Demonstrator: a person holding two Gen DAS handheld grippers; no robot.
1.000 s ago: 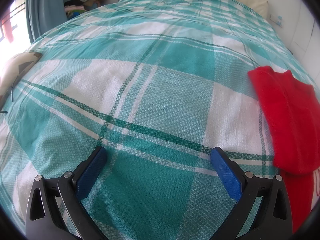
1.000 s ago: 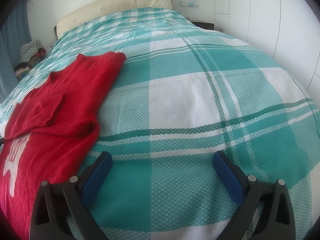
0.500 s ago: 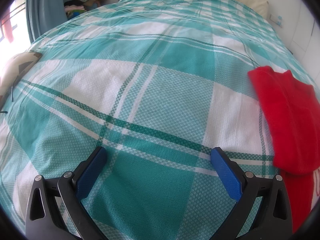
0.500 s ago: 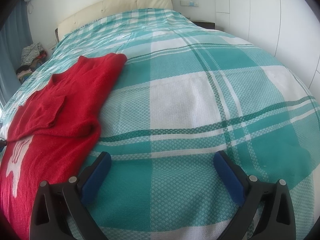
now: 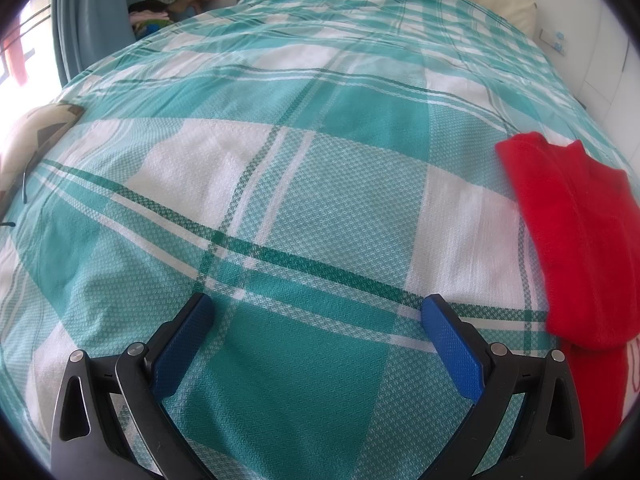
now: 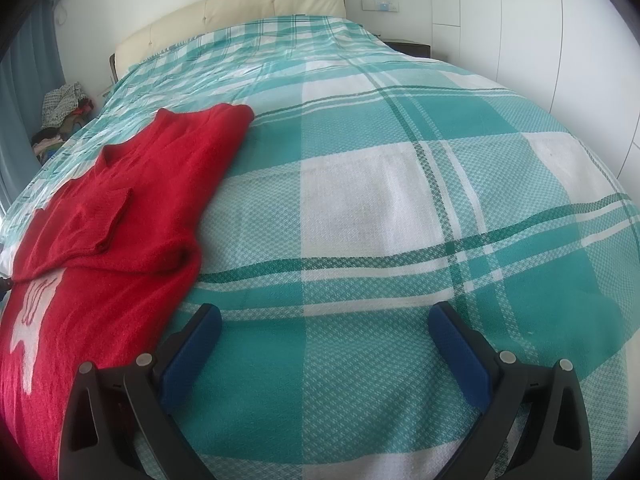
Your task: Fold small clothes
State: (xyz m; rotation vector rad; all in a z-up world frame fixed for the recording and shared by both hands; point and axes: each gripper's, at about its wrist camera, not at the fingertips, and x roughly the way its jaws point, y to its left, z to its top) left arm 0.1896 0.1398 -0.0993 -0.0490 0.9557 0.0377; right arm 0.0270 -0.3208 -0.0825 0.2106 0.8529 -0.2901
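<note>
sweater (image 6: pixel 120 216): red knit, sleeves folded in over the body (white motif low on the front) | lies on bed (image 6: pixel 380 208) | left gripper (image 5: pixel 316 312): wide, empty | right gripper (image 6: pixel 324 322): wide, empty

Both wrist views low over bed (image 5: pixel 320 200), facing headboard (image 6: pixel 240 12); shared: red sweater (image 6: pixel 120 220), left view's right edge.

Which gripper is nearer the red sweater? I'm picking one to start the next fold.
Right. The right gripper has its left finger at the red sweater edge; the left gripper hangs over bare bedspread, sweater off to its right.
</note>
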